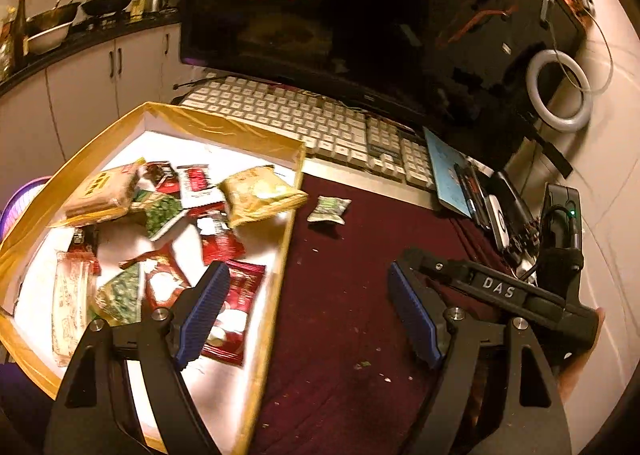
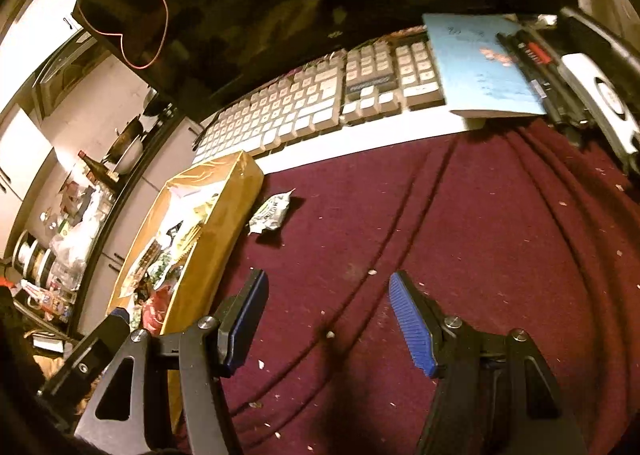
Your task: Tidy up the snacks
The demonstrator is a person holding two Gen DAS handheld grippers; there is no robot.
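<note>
Ahead-left of both grippers: yellow box (image 1: 224, 127) full of snacks. Beyond right gripper (image 2: 328, 319), on red cloth (image 2: 460, 239): one small green packet (image 2: 270, 213), last outside. Left gripper (image 1: 308, 315) and right gripper wide open, empty. Next, probably: reach forward, pinch packet, drop into box.

Open cloth (image 2: 460, 255) beside box wall (image 2: 216, 251)

Kitchen cabinets (image 1: 100, 67) (warm light) behind
</note>
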